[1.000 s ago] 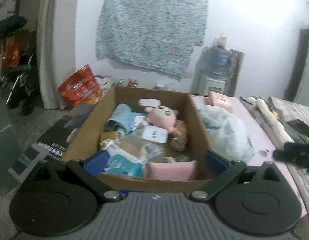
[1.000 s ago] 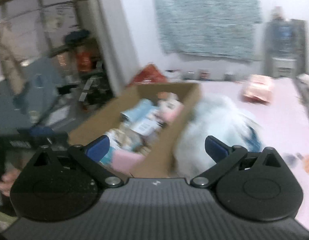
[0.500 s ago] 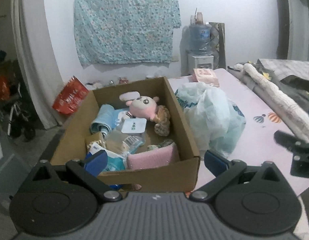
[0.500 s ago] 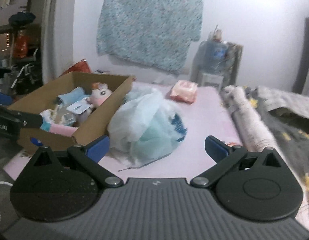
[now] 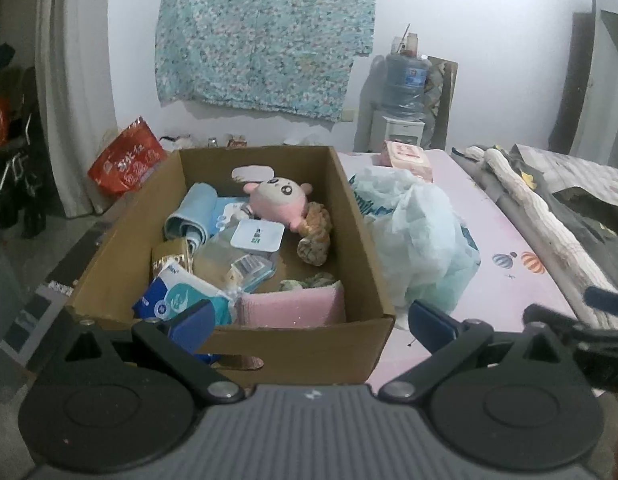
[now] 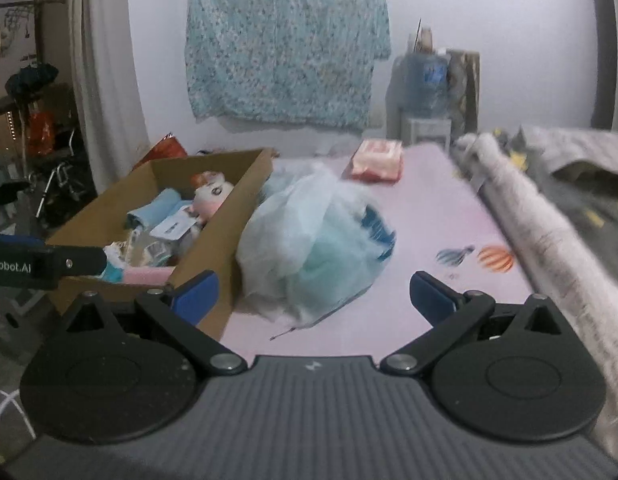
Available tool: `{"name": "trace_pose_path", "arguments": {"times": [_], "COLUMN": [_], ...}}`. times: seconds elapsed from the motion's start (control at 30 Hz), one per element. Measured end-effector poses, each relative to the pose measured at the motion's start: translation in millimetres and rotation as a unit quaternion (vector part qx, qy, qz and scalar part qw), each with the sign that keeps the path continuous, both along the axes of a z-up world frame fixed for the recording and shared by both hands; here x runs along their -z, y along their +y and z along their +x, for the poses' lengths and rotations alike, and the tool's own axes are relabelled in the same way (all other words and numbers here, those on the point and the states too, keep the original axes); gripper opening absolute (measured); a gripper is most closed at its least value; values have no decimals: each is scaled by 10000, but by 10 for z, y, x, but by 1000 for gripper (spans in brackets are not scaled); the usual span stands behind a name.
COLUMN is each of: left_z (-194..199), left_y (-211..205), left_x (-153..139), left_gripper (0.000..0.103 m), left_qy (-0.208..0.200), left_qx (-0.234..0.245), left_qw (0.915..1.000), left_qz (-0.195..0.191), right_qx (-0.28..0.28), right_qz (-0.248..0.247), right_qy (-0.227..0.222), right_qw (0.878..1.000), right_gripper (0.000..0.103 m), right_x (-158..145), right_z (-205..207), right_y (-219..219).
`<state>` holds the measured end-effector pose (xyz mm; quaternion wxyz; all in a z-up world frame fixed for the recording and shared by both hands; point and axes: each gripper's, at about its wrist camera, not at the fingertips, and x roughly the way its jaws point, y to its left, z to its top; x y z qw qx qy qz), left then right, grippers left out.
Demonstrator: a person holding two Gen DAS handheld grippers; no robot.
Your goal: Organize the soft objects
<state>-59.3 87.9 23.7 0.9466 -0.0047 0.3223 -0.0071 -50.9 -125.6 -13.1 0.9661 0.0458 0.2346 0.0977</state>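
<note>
1. Brown corrugated cardboard box sits open-topped at the left edge of the pale pink printed mat; your left gripper faces its near wall.
2. Your left gripper's blue-padded fingers stand wide apart and hold nothing; the left pad shows in front of the box's near left corner, the right pad just past its near right corner.
3. Inside the box: a round pink plush toy with black eyes lies toward the back, touching a tan curly plush piece to its right.
4. A rolled light-blue cloth lies at the back left. A blue-and-white tissue pack and a folded pink towel rest against the near wall, side by side.
5. A white rectangular lidded pack lies in the middle on clear plastic packaging.
6. Crumpled pale-green and white plastic bag rests on the mat, touching the box's right wall.
7. Your right gripper hangs low over the mat, facing that bag; its fingers are spread wide and empty.
8. A pink wet-wipe packet lies at the mat's far end, well apart from the bag.
9. A rolled cream quilted blanket runs along the mat's right edge.
10. The right view is motion-blurred; fine detail there cannot be confirmed.
</note>
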Motion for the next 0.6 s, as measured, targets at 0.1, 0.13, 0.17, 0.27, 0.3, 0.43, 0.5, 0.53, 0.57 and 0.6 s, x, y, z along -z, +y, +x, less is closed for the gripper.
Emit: {"name": "trace_pose_path", "arguments": {"times": [0.1, 0.13, 0.17, 0.27, 0.3, 0.43, 0.5, 0.53, 0.57, 0.6], "left_z": [37, 51, 65, 103, 112, 156, 181, 192, 205, 216], "left_y": [67, 93, 119, 171, 179, 173, 162, 163, 162, 165], "left_x": [5, -1, -7, -19, -19, 6, 20, 30, 40, 45], "left_gripper": [103, 103, 103, 103, 103, 103, 103, 103, 103, 103], "left_qy": [89, 111, 126, 211, 237, 383, 453, 489, 530, 566], "left_qx": [-71, -125, -180, -350, -393, -541, -583, -604, -620, -626], "left_qw": [9999, 9998, 9997, 9992, 9989, 9971, 9961, 9956, 9952, 9949], "left_qz": [-71, -82, -78, 8, 49, 361, 484, 521, 541, 546], "right_qx": [-106, -145, -178, -308, -354, -490, -514, -504, -498, -498], "right_qz": [6, 38, 70, 220, 281, 464, 443, 423, 404, 390], "right_qy": [152, 211, 255, 426, 487, 671, 732, 750, 764, 784], "right_qw": [9998, 9997, 9995, 9984, 9978, 9955, 9950, 9950, 9950, 9949], "right_gripper": [102, 102, 102, 102, 102, 102, 102, 102, 102, 102], "right_x": [42, 56, 66, 85, 82, 62, 58, 58, 60, 60], "right_z": [59, 78, 93, 168, 203, 350, 410, 437, 461, 478], "right_y": [97, 134, 157, 237, 262, 369, 415, 438, 458, 477]}}
